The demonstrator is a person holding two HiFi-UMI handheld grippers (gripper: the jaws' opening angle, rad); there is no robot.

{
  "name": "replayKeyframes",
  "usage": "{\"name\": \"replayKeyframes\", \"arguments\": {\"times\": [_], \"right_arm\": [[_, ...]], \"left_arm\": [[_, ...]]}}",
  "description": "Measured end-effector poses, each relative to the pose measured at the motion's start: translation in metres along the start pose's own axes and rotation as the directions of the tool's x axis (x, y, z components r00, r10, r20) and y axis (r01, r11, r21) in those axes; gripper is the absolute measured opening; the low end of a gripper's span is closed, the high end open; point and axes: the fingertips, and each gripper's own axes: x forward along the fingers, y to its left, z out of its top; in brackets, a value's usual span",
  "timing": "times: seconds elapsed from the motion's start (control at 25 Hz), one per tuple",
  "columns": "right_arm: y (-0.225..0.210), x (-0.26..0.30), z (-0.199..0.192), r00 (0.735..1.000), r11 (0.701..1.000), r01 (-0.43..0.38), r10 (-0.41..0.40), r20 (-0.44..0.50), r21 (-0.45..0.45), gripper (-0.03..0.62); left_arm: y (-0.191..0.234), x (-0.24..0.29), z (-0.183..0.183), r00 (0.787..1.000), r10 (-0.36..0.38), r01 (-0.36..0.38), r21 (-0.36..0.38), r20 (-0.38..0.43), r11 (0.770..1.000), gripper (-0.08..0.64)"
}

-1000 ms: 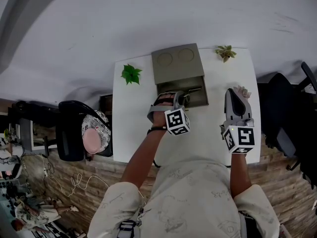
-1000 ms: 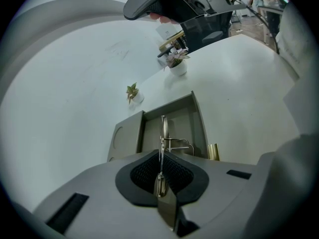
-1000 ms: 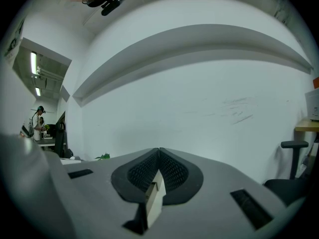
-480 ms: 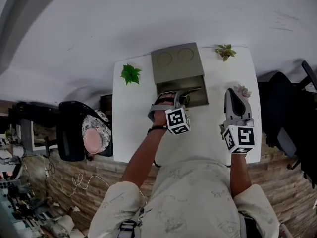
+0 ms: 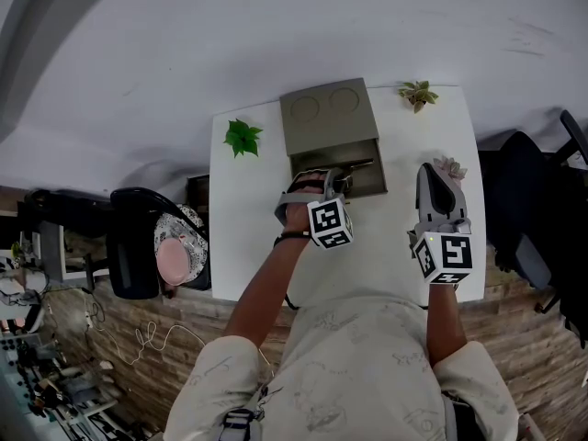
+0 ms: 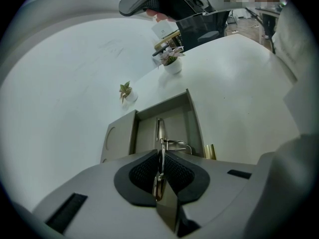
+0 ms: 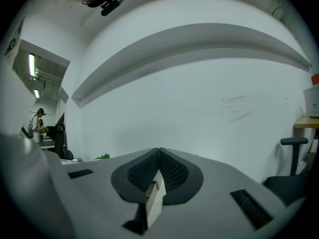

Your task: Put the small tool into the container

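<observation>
A grey container (image 5: 326, 118) stands at the back middle of the white table (image 5: 248, 246), its open tray (image 6: 192, 114) facing me. My left gripper (image 5: 333, 180) hangs over the tray's near edge, pointing down into it. A thin metal small tool (image 6: 160, 133) stands on edge between its pads, its far end reaching into the tray. The left gripper (image 6: 160, 151) has just been opening a little, and its pads still touch the tool. My right gripper (image 5: 430, 175) rests at the table's right side, shut and holding nothing; the right gripper (image 7: 159, 151) faces a white wall.
A green leafy plant (image 5: 243, 137) stands left of the container, a small pale plant (image 5: 418, 96) at the back right, a pink-flowered pot (image 5: 450, 169) by the right gripper. A brass-coloured piece (image 6: 210, 152) lies by the tray's near corner. Black chairs (image 5: 133, 242) flank the table.
</observation>
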Motion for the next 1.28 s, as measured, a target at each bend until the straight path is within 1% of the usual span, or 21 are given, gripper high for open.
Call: {"name": "replayKeyframes", "arguments": {"times": [0.24, 0.32, 0.44, 1.04, 1.28], "right_arm": [[0.000, -0.002, 0.000, 1.000, 1.000, 0.002, -0.002, 0.002, 0.003, 0.017], [0.000, -0.002, 0.000, 1.000, 1.000, 0.002, -0.002, 0.001, 0.005, 0.017], [0.000, -0.002, 0.000, 1.000, 1.000, 0.001, -0.001, 0.002, 0.006, 0.017], [-0.003, -0.006, 0.001, 1.000, 1.000, 0.010, -0.010, 0.011, 0.010, 0.017], [0.001, -0.007, 0.002, 1.000, 1.000, 0.003, -0.003, 0.013, 0.009, 0.017]], "left_arm": [[-0.008, -0.001, -0.001, 0.999, -0.048, 0.048, 0.023, -0.009, 0.999, 0.046], [-0.012, -0.001, 0.000, 0.998, -0.063, 0.063, 0.030, -0.012, 0.998, 0.069], [-0.014, 0.001, -0.001, 0.997, -0.077, 0.077, 0.026, -0.011, 0.997, 0.071], [-0.013, -0.005, -0.002, 0.994, -0.106, 0.107, 0.044, -0.024, 0.993, 0.098], [-0.014, -0.009, -0.005, 0.994, -0.100, 0.102, 0.053, -0.031, 0.993, 0.104]]}}
